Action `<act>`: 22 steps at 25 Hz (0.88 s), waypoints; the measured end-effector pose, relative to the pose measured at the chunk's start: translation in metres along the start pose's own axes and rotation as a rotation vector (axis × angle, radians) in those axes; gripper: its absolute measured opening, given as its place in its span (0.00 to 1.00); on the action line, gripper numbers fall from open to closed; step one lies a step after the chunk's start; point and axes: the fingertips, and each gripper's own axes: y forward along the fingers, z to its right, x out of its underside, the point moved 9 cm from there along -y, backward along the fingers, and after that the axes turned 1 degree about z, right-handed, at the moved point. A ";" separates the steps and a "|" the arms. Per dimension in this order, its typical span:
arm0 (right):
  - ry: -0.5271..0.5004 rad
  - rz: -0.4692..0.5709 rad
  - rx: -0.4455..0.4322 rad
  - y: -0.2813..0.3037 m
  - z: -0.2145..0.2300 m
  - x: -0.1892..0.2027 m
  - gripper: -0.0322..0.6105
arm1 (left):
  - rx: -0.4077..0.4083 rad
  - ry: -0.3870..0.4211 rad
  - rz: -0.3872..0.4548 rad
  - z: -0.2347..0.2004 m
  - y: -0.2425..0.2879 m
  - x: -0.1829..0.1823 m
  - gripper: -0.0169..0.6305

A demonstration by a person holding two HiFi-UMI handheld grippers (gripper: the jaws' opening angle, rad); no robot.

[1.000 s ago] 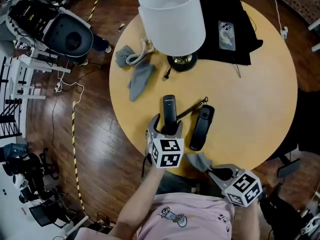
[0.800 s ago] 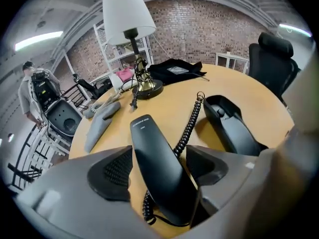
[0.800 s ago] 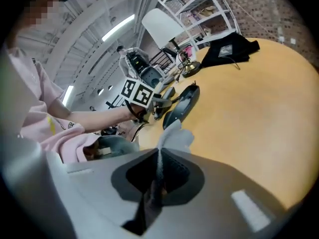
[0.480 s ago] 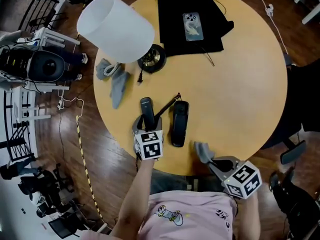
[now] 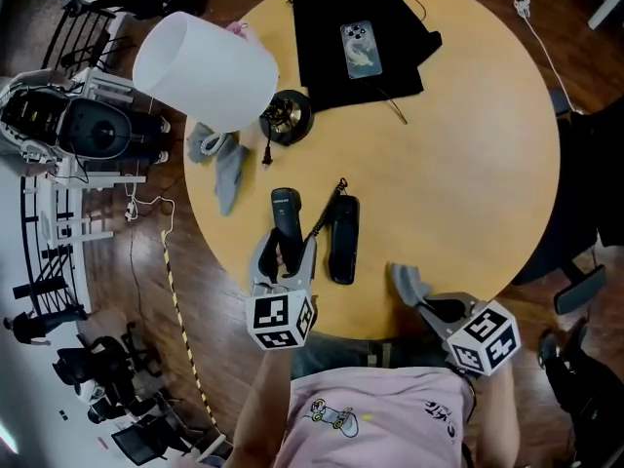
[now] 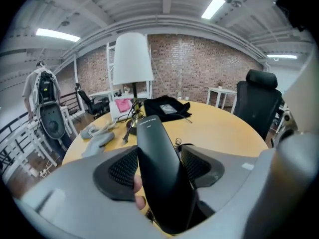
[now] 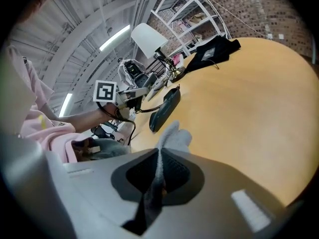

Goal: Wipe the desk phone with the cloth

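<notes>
The black handset [image 5: 284, 211] of the desk phone stands between the jaws of my left gripper [image 5: 284, 249] near the table's front edge. In the left gripper view the handset [image 6: 159, 173] fills the gap, both pads [image 6: 122, 167] touch its sides, and the jaws are still closing. The phone base [image 5: 342, 240] lies just right of it, joined by a coiled cord [image 5: 327, 208]. My right gripper [image 5: 430, 309] sits at the front right edge, shut on a grey cloth [image 5: 407, 283]. In the right gripper view the cloth [image 7: 172, 136] sticks out beyond the jaws, with the base [image 7: 164, 108] further off.
A white lamp shade [image 5: 208, 71] on a dark round foot [image 5: 287, 112] stands at the back left. A black fabric [image 5: 322, 18] with a smartphone [image 5: 360, 49] lies at the back. Another grey cloth [image 5: 227, 172] lies at the left rim. A black office chair [image 5: 590, 174] stands right of the round table [image 5: 468, 164].
My left gripper has drawn back toward the table's front edge with the handset between its jaws. The right gripper with the cloth has stayed at the front right edge.
</notes>
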 end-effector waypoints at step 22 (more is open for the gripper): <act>0.021 -0.007 0.029 0.013 0.004 0.008 0.07 | 0.016 0.296 -0.178 0.091 0.035 0.041 0.45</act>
